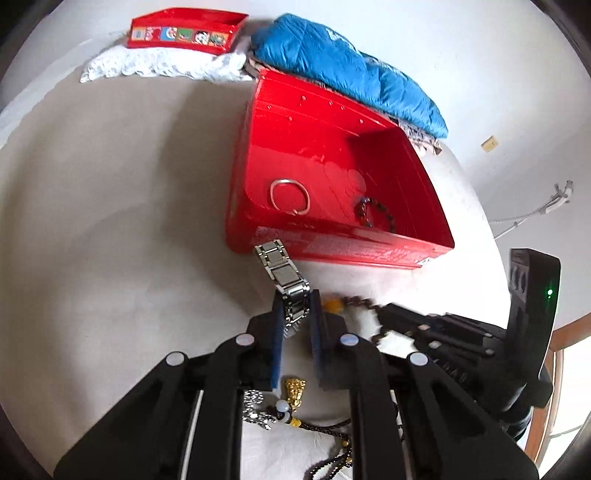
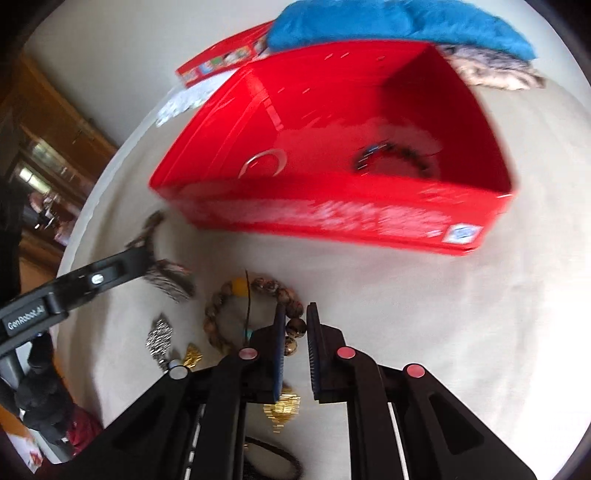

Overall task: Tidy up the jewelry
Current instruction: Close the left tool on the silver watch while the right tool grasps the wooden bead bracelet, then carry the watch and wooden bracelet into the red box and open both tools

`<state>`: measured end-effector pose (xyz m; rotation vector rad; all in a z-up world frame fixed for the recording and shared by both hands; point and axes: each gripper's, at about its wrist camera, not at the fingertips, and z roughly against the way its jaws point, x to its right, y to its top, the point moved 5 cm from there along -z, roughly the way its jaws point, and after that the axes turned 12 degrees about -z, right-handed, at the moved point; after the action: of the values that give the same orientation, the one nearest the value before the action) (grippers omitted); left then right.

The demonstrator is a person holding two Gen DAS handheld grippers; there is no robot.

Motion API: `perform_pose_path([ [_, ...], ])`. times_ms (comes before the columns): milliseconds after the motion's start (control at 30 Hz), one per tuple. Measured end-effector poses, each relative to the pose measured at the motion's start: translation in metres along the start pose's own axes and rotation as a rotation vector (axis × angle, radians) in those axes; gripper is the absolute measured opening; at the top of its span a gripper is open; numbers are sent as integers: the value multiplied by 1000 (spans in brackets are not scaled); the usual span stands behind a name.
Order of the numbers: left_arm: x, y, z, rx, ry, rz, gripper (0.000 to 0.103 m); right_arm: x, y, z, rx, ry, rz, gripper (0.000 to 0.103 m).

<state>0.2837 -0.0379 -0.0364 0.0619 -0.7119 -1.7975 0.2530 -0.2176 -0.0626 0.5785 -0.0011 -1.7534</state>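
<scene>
An open red box (image 1: 332,251) lies on the pale tabletop. Inside it are a silver bangle (image 1: 290,197) and a dark bead bracelet (image 1: 375,214). My left gripper (image 1: 295,299) is shut on a silver metal watch band (image 1: 280,264), whose free end reaches toward the box's front wall. In the right wrist view my right gripper (image 2: 296,310) is shut on a wooden bead bracelet (image 2: 273,286) with one amber bead, just in front of the red box (image 2: 332,218). The left gripper (image 2: 144,254) with the watch band (image 2: 168,277) shows blurred at the left. The right gripper (image 1: 391,314) appears beside the left one.
More jewelry lies under the grippers: a gold pendant (image 1: 295,391), a silver piece (image 1: 255,406) and a black beaded cord (image 1: 328,430). Behind the box are a blue padded cloth (image 1: 343,70), a red lid (image 1: 184,31) with cartoon pictures and a white lace cloth (image 1: 162,66).
</scene>
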Motion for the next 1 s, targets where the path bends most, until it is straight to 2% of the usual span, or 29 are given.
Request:
perform_pose_path([
  [100, -5, -1, 0, -7, 35, -5, 12, 10, 3, 11, 28, -43, -6, 11],
  [267, -6, -3, -20, -60, 35, -18, 12, 14, 1, 7, 17, -85, -21, 16],
  [433, -6, -2, -20, -55, 46, -28, 12, -10, -6, 5, 26, -28, 48, 19],
  [567, -7, -1, -21, -54, 42, -23, 12, -32, -21, -11, -57, 59, 95, 19],
  [700, -7, -2, -21, -54, 37, -20, 12, -36, -26, -26, -60, -3, 125, 19],
  [867, -7, -2, -21, -55, 28, -20, 12, -42, -22, -37, -38, -22, 151, 18],
  [900, -6, -2, -21, -55, 27, -20, 12, -41, -21, -37, -34, -29, 148, 14],
  [933, -6, -2, -21, -55, 25, -21, 11, -38, -19, -37, -36, -27, 136, 11],
  [1000, -6, -2, -20, -54, 24, -24, 11, -37, -17, -39, -55, 6, 100, 11],
])
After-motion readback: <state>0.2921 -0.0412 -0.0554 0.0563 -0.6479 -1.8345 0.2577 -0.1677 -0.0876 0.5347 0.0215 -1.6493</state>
